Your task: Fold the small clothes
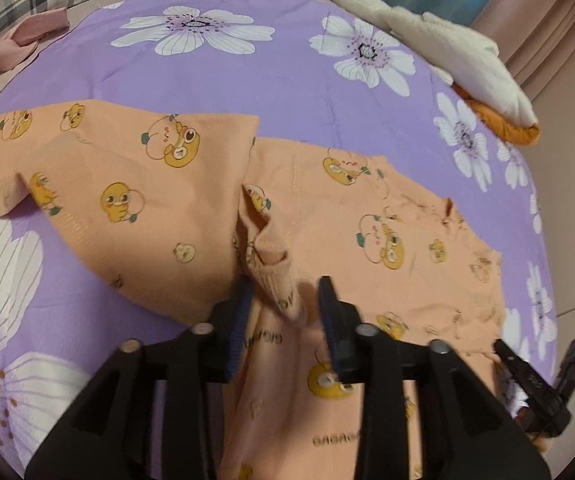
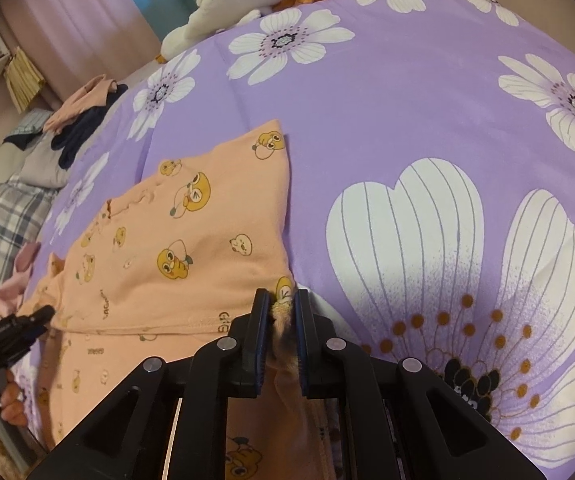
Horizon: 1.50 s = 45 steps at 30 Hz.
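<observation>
Both claws: right [image 2: 281,320] pinches orange garment [image 2: 175,240], left [image 1: 285,304] parted

Left gripper [image 1: 285,300]: held low, fingers spread apart, nothing pinched between them.
Right gripper [image 2: 280,308]: fingers squeezed close together, cloth pinched between them.
Left hand [image 2: 9,398]: wrapped around the left gripper's handle; only fingertips are seen, it seems.
Right hand: hidden.
</observation>
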Tool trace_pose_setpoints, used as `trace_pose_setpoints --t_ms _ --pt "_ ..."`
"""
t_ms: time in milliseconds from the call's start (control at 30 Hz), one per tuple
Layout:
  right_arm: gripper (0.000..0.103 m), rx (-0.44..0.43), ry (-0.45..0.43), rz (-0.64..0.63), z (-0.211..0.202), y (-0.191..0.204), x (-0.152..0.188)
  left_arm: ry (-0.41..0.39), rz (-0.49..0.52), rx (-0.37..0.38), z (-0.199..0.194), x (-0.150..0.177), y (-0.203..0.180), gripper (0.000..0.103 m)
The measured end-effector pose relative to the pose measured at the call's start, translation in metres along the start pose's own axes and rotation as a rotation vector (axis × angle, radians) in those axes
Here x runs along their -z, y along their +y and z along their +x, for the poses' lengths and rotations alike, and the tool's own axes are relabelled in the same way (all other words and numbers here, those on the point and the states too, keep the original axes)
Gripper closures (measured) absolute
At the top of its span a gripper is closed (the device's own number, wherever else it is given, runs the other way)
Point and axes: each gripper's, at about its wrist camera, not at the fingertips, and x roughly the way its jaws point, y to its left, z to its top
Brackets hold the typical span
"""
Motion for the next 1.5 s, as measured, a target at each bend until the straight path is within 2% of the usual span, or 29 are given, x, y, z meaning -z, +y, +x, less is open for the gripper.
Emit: trace_pose_setpoints --t_ms 33,100,133,167,233,300,367,467,633,700,800,867,967,1067,1233,1400,1500 --pt "0.094 0.003 0.001 0.001 -0.001 0.001 -0.001 -0.012 -0.009 0.012 -0.006 0.000 0.002 0.046" --pt "0.093 0.016 0.001 -0.003 -0.004 0.003 -0.002 -0.056 -0.024 0.032 -0.022 -0.001 0.008 0.032" --pt "0.086 0.031 -0.002 -0.008 -0.006 0.005 -0.002 -0.079 -0.031 0.036 -0.030 -0.002 0.012 0.023" --pt "0.079 0.054 -0.013 -0.016 -0.011 0.008 -0.003 -0.098 -0.040 0.036 -0.036 -0.003 0.016 0.020" --pt "0.043 0.092 -0.054 -0.025 -0.023 0.014 -0.003 -0.139 -0.071 0.028 -0.048 -0.007 0.031 0.013" --pt "0.033 0.083 -0.093 -0.019 -0.038 0.024 -0.003 -0.166 -0.116 0.010 -0.058 -0.013 0.048 0.013" --pt "0.032 0.049 -0.108 -0.014 -0.048 0.033 -0.004 -0.172 -0.149 -0.036 -0.064 -0.019 0.063 0.013" --pt "0.030 0.008 -0.131 -0.027 -0.058 0.052 -0.007 -0.252 -0.177 -0.095 -0.086 -0.030 0.091 0.012" --pt "0.026 -0.021 -0.173 -0.070 -0.068 0.098 -0.018 -0.301 -0.279 -0.084 -0.118 -0.055 0.131 0.010" --pt "0.026 -0.039 -0.177 -0.081 -0.068 0.118 -0.023 -0.330 -0.304 -0.103 -0.131 -0.064 0.140 0.008" --pt "0.026 -0.066 -0.174 -0.100 -0.065 0.144 -0.027 -0.391 -0.294 -0.139 -0.141 -0.067 0.146 0.002" --pt "0.026 -0.097 -0.175 -0.117 -0.063 0.160 -0.026 -0.382 -0.297 -0.137 -0.137 -0.062 0.155 0.002" --pt "0.019 -0.145 -0.179 -0.104 -0.057 0.173 -0.019 -0.356 -0.387 -0.096 -0.125 -0.051 0.181 0.002" --pt "0.018 -0.163 -0.150 -0.120 -0.045 0.189 -0.010 -0.342 -0.462 -0.067 -0.117 -0.047 0.202 0.003" --pt "0.018 -0.086 -0.140 -0.187 -0.034 0.202 0.002 -0.375 -0.519 -0.015 -0.114 -0.044 0.222 0.004" --pt "0.018 -0.087 -0.090 -0.195 -0.023 0.207 0.009 -0.302 -0.560 -0.045 -0.093 -0.040 0.235 0.014" --pt "0.018 -0.072 -0.099 -0.210 -0.025 0.210 0.013 -0.291 -0.601 -0.037 -0.089 -0.038 0.244 0.015"
